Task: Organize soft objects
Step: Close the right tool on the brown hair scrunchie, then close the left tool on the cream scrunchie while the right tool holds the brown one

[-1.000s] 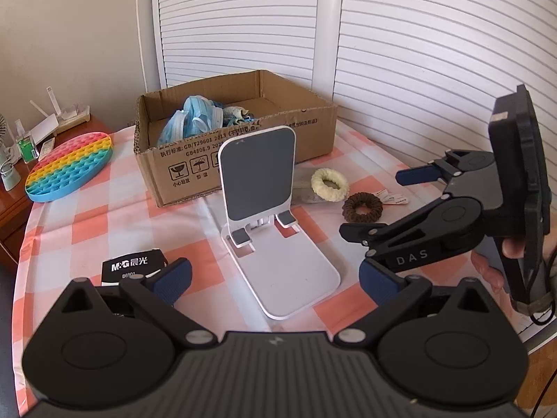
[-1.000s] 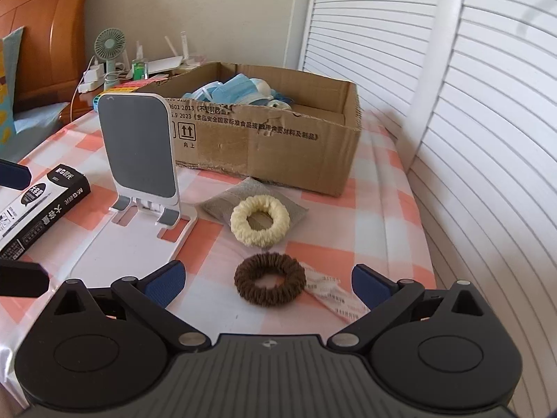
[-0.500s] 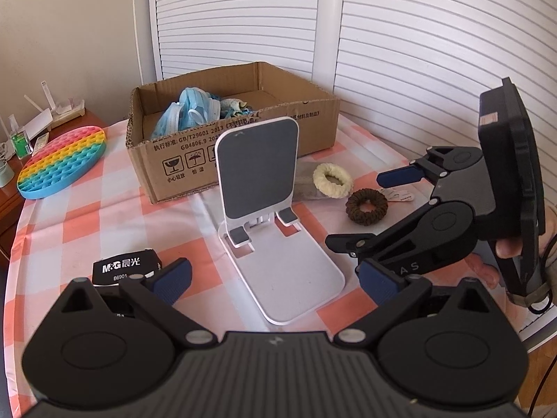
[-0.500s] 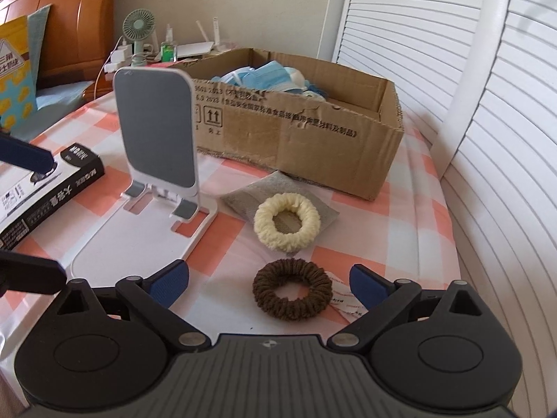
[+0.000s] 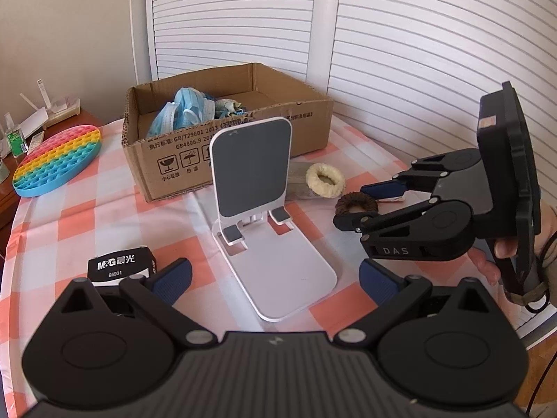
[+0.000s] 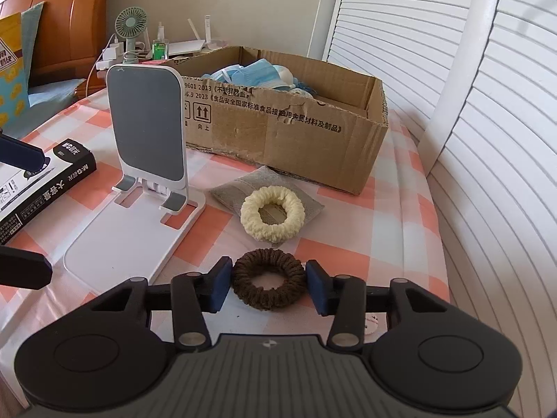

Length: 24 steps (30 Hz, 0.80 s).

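A brown scrunchie point(image 6: 267, 285) lies on the checked tablecloth between the pads of my right gripper point(image 6: 268, 284); the pads touch its two sides. It also shows in the left wrist view point(image 5: 355, 204), under the right gripper point(image 5: 362, 205). A cream scrunchie point(image 6: 272, 216) rests on a grey cloth point(image 6: 232, 191) just beyond. A cardboard box point(image 6: 285, 129) holds blue face masks point(image 6: 250, 75). My left gripper point(image 5: 275, 277) is open and empty above the white phone stand point(image 5: 257, 188).
A black pen box point(image 6: 45, 183) lies at the left. A rainbow pop toy point(image 5: 57, 160) lies left of the box. A small packet point(image 6: 370, 325) lies under the right finger. White shutters stand along the right side. A fan point(image 6: 130, 26) and bottles stand on a far cabinet.
My right gripper has moved down and forward to the brown scrunchie and its jaws have narrowed from wide open to touch it. The left gripper has drawn back slightly.
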Available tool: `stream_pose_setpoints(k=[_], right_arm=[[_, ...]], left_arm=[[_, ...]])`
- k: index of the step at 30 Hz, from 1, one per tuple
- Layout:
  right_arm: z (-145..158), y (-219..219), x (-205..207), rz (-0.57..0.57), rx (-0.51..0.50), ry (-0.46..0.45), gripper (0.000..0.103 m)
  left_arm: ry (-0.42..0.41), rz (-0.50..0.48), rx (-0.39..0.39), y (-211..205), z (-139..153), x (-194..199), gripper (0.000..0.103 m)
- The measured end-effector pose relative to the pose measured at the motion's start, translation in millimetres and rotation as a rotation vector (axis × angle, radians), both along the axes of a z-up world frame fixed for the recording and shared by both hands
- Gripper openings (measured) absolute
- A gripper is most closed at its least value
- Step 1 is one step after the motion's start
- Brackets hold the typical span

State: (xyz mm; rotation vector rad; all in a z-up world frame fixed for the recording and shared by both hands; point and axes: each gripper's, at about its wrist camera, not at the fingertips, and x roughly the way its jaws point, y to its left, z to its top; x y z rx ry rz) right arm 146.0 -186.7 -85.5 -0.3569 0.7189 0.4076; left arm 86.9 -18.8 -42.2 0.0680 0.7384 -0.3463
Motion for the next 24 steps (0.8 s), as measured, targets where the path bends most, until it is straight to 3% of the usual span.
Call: stream_pose_setpoints(k=[4, 18, 20, 21, 24], right_arm=[[1.1, -0.2, -5.0, 0.000, 0.000, 0.000, 0.049], [3.4, -29.7, -37.8, 0.011, 0.029, -0.015, 0.049], [3.0, -33.8, -39.1, 0.015, 0.039, -0.015, 0.054], [2.9, -35.4, -40.6, 0.019, 0.042, -0.019, 0.062], [2.3, -41.9, -45.3, 0.025, 0.054, -0.034, 0.071]], left_arm=[[0.009, -0.038, -0.008, -3.8, -0.2, -0.5, 0.102], [-0.038, -0.180, 0.071, -44.3, 0.8, 3.4, 0.099], [-0.046, -0.194, 0.068, -50.9, 1.9, 5.3, 0.098], [-0.046, -0.198, 0.065, -53.6, 2.6, 6.5, 0.097], [-0.050, -0.214, 0.053, -59.9, 5.8, 10.3, 0.088]])
